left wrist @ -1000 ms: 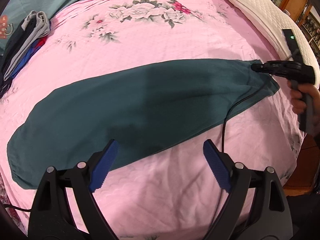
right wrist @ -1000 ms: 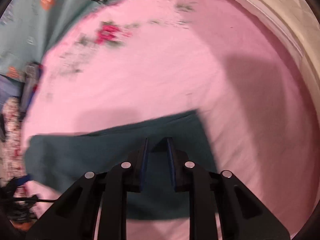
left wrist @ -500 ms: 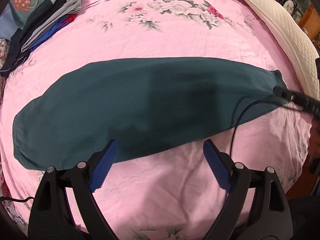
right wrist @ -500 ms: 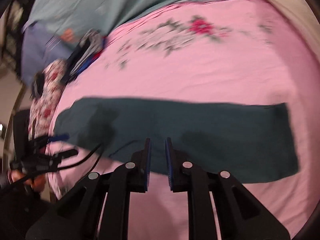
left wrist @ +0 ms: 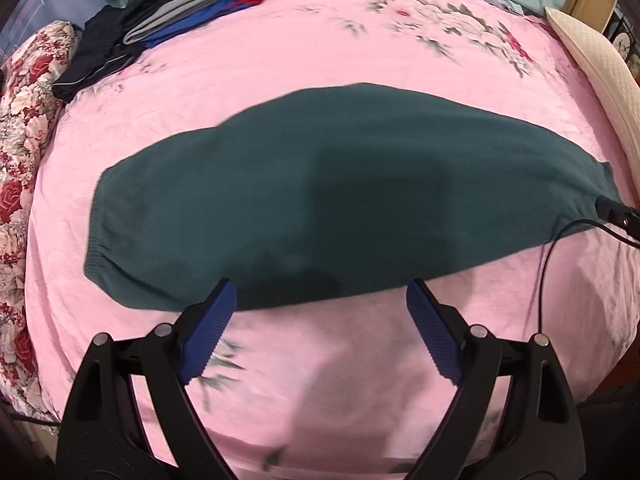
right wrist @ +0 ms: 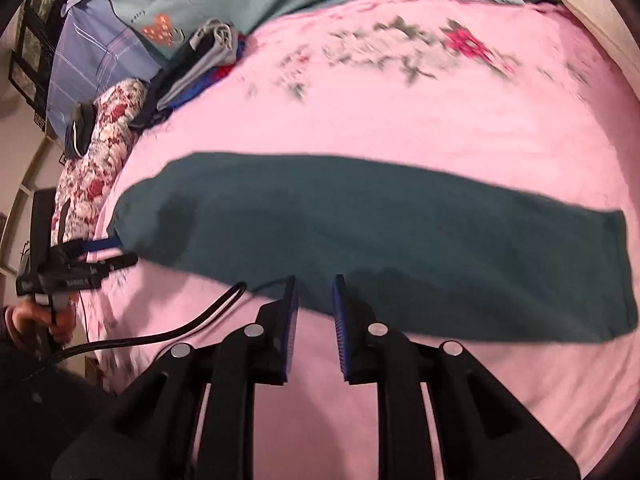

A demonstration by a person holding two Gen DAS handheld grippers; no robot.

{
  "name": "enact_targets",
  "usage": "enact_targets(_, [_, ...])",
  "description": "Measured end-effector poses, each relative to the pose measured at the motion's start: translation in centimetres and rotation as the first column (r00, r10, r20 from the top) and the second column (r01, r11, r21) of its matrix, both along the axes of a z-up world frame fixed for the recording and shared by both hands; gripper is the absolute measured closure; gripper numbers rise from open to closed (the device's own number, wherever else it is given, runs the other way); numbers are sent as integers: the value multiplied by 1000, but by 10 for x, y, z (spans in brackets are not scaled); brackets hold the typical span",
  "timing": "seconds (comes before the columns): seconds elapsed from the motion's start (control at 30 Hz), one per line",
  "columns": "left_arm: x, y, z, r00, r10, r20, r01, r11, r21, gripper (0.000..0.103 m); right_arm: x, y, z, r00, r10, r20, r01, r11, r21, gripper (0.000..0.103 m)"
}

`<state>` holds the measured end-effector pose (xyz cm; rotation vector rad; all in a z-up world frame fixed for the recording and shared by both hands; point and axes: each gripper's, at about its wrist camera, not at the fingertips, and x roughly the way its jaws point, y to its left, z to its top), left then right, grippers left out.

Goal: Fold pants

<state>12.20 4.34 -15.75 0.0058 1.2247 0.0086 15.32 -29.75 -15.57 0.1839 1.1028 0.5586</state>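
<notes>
Dark teal pants [left wrist: 332,196] lie flat as one long strip across the pink bedsheet [left wrist: 320,380], waistband at the left. They also show in the right wrist view [right wrist: 380,240]. My left gripper [left wrist: 318,294] is wide open and empty, hovering at the pants' near edge. My right gripper [right wrist: 314,290] has its blue pads a narrow gap apart with nothing between them, at the near edge of the pants. Its tip shows at the right in the left wrist view [left wrist: 616,216].
A stack of folded clothes [left wrist: 180,4] lies at the far left of the bed, next to a floral quilt [left wrist: 20,128]. A cream pillow [left wrist: 600,68] lines the right side. A black cable [right wrist: 160,332] trails over the sheet.
Both grippers pulled back and swung left, so the whole length of the pants now shows. The right gripper's pads have spread slightly and it is off the leg end.
</notes>
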Motion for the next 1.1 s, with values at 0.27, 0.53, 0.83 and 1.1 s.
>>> enact_targets(0.27, [7, 89, -8, 994, 59, 95, -59, 998, -1, 12, -31, 49, -21, 994, -21, -105, 7, 990, -138, 74])
enact_targets(0.53, [-9, 135, -45, 1000, 5, 20, -4, 1000, -27, 12, -3, 101, 38, 995, -87, -48, 88, 996, 29, 74])
enact_targets(0.83, [20, 81, 19, 966, -108, 235, 136, 985, -106, 9, 116, 187, 40, 971, 226, -81, -215, 968, 129, 52])
enact_targets(1.1, [64, 41, -45, 994, -11, 106, 23, 994, -109, 8, 165, 232, -17, 822, 508, -256, -489, 861, 139, 52])
